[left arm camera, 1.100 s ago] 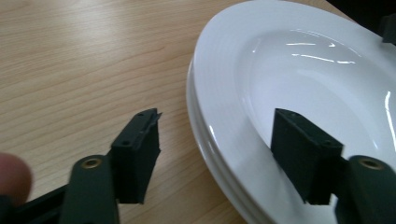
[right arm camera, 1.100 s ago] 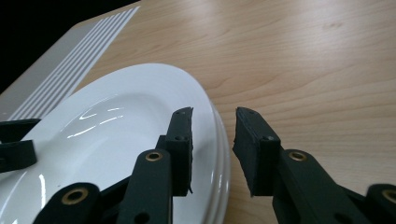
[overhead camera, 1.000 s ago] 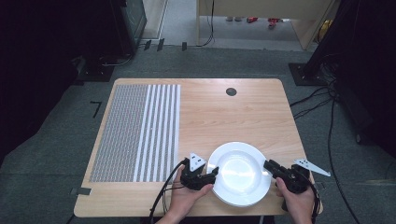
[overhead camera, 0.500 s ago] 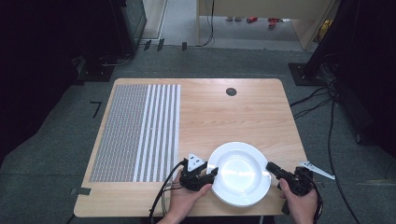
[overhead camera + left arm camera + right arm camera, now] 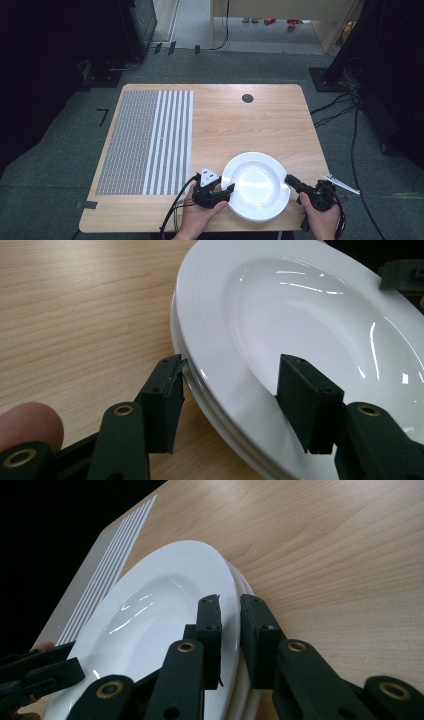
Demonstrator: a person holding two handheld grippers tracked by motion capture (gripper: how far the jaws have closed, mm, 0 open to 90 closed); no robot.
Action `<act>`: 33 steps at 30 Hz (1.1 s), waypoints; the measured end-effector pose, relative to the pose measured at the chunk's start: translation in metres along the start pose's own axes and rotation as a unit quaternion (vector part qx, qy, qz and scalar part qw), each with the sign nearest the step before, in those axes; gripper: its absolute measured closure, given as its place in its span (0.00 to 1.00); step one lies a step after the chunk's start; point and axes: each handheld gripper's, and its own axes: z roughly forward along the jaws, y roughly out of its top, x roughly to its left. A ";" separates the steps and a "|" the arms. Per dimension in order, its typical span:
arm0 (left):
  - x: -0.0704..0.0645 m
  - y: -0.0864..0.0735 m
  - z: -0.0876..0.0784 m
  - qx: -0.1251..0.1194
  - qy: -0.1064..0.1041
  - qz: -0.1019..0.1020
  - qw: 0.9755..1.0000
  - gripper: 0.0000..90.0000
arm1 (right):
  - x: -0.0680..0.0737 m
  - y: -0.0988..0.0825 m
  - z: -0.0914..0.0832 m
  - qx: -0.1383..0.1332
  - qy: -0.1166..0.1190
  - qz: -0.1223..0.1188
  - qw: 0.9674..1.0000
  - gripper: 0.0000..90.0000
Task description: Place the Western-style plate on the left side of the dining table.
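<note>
Two claws bracket the plates (image 5: 256,186): right claw (image 5: 230,611) pinches their rim, left claw (image 5: 227,390) gapes.

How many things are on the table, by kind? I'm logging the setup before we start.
White plates, stacked: at least 2
Striped mats: 1
Handheld grippers at the stack: 2, left and right
Total: at least 5

White deep-rimmed plates (image 5: 256,186), seemingly two or three stacked, lie flat at the table's near edge.
</note>
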 end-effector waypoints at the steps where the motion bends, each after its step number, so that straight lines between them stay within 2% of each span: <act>1: 0.000 0.000 0.000 -0.001 0.001 0.000 1.000 0.51 | 0.000 0.000 0.000 -0.002 0.000 -0.003 1.000 0.90; 8: 0.000 0.000 0.000 -0.002 0.000 -0.003 1.000 0.52 | 0.001 -0.003 0.001 -0.008 0.006 0.016 1.000 0.89; 12: 0.001 0.000 0.000 -0.004 -0.003 -0.008 1.000 0.53 | 0.006 -0.004 0.000 -0.024 0.003 0.007 1.000 0.89; 15: 0.003 0.000 0.000 -0.005 -0.007 -0.012 1.000 0.54 | 0.009 -0.003 -0.001 -0.026 0.018 0.014 0.999 0.89; 20: 0.004 -0.001 -0.001 -0.011 -0.007 -0.014 1.000 0.55 | 0.007 -0.004 0.002 -0.025 0.020 0.023 0.999 0.89; 25: 0.005 0.000 -0.002 -0.022 -0.007 -0.016 1.000 0.60 | 0.009 -0.005 0.002 -0.036 0.031 0.017 0.999 0.89; 33: 0.010 0.000 -0.004 -0.035 -0.018 -0.035 0.999 0.64 | 0.010 -0.006 0.004 -0.047 0.035 0.007 0.998 0.89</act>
